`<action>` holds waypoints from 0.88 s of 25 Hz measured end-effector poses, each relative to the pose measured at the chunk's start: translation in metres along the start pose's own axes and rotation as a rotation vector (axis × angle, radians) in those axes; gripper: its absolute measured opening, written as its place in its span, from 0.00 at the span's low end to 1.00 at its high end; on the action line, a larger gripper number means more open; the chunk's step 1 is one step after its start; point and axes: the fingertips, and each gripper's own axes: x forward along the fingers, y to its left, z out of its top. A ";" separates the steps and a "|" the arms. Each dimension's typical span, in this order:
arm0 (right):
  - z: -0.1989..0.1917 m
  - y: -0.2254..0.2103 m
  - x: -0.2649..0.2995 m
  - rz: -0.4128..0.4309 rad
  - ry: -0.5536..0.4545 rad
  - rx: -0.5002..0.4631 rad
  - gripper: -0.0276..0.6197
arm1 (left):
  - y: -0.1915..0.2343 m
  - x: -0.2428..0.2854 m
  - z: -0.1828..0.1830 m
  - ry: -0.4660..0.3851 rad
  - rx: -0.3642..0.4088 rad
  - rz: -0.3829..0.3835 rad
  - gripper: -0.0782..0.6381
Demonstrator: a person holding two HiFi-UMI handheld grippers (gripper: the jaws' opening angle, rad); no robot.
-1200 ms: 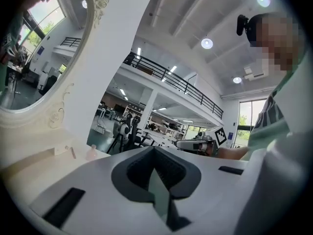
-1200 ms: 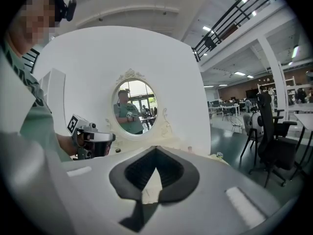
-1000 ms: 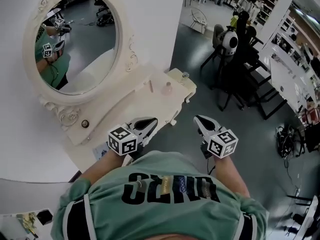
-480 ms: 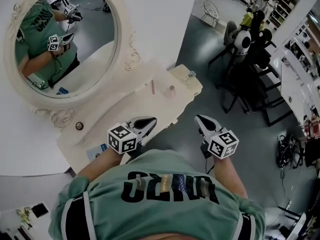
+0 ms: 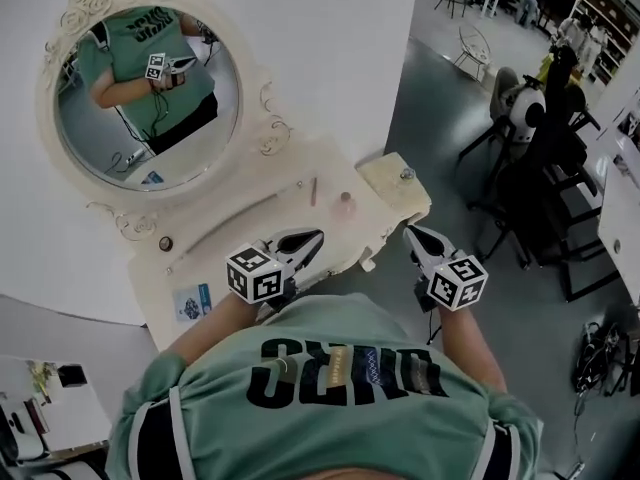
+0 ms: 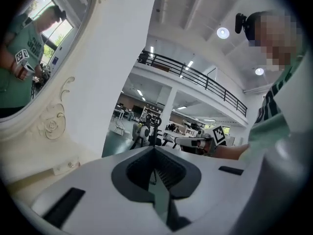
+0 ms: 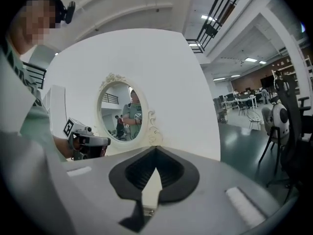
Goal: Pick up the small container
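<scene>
Mid-frame, the small container (image 5: 344, 205) stands on the vanity table (image 5: 232, 234) beside a thin stick (image 5: 313, 190), under the upper-left mirror (image 5: 150, 98). The left gripper (image 5: 303, 239) and right gripper (image 5: 417, 239) sit just below, both clenched empty.

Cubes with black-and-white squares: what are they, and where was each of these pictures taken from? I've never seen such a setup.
There is no robot here. A person holds a hand tool, called a gripper, in each hand, and the patterned cubes are part of those tools. The head view comes from a camera on the person's head, looking down at the left gripper and the right gripper. The other two views come from cameras riding on each gripper, looking along its jaws. Both pairs of jaws are closed and hold nothing. Ahead stands a cream dressing table with an oval mirror. On it lie a small pinkish container, a thin stick and a printed card.
</scene>
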 end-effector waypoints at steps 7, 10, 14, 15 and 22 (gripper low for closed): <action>0.022 0.026 0.044 0.053 0.012 -0.080 0.05 | 0.039 -0.020 0.025 -0.053 -0.004 0.044 0.11; 0.027 0.028 0.052 0.048 0.025 -0.085 0.05 | 0.047 -0.025 0.034 -0.071 0.001 0.043 0.11; 0.035 0.031 0.059 0.047 0.018 -0.092 0.05 | 0.054 -0.026 0.038 -0.072 0.011 0.038 0.11; 0.036 0.033 0.061 0.049 0.017 -0.095 0.05 | 0.055 -0.026 0.039 -0.072 0.013 0.036 0.11; 0.041 0.038 0.064 0.052 0.005 -0.106 0.05 | 0.056 -0.029 0.045 -0.069 0.027 0.024 0.11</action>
